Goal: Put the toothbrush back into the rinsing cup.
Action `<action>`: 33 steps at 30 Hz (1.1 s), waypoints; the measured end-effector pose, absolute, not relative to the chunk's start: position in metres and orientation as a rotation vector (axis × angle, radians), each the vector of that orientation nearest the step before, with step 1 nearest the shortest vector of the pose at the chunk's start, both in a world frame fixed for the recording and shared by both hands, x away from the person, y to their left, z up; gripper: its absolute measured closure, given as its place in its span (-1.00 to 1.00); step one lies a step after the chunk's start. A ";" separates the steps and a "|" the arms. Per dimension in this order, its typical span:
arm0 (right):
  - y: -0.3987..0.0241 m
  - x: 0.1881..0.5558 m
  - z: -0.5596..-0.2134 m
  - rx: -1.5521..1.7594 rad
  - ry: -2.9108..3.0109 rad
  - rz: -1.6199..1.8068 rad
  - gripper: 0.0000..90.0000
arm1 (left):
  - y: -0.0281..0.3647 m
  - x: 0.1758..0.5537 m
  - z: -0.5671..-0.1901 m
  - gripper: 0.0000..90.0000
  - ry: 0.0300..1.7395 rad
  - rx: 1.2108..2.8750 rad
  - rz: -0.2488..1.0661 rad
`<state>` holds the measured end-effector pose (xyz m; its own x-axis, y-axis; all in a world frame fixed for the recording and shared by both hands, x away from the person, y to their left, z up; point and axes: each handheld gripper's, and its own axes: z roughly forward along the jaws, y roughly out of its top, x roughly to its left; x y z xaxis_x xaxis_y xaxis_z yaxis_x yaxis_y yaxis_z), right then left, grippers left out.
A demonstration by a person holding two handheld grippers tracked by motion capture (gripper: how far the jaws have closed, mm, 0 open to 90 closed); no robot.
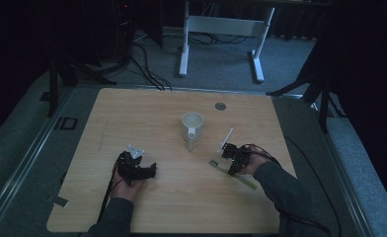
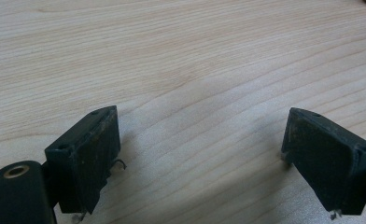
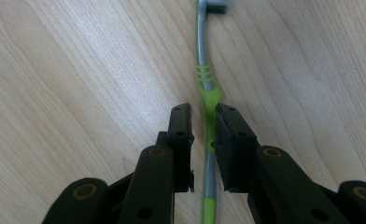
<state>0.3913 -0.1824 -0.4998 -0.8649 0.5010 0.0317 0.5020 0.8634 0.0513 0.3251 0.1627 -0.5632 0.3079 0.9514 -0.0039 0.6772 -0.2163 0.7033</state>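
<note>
A green and grey toothbrush (image 3: 204, 77) lies flat on the wooden table (image 1: 147, 113), at the right in the high view (image 1: 245, 181). My right gripper (image 3: 202, 112) straddles its handle with the jaws narrowly open. The right pad touches the handle, and a gap shows at the left pad. From above, this gripper (image 1: 230, 168) sits low over the brush. My left gripper (image 2: 197, 135) rests near the table's front left (image 1: 151, 170), jaws wide open over bare wood. A white mug (image 1: 192, 126) stands mid-table.
A thin white stick-like item (image 1: 227, 137) lies just beyond the right gripper, right of the mug. A small grey disc (image 1: 220, 105) sits near the table's far edge. White desk legs (image 1: 183, 49) stand on the floor beyond.
</note>
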 end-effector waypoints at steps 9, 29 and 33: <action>-0.182 0.392 -0.503 -0.814 -3.012 -0.079 0.70 | 0.163 0.325 -0.563 -0.74 1.440 1.976 0.587; -0.181 0.394 -0.506 -0.821 -3.019 -0.055 0.70 | 0.163 0.325 -0.563 -0.74 1.440 1.974 0.587; -0.180 0.394 -0.509 -0.822 -3.021 -0.049 0.70 | 0.163 0.325 -0.563 -0.74 1.440 1.975 0.587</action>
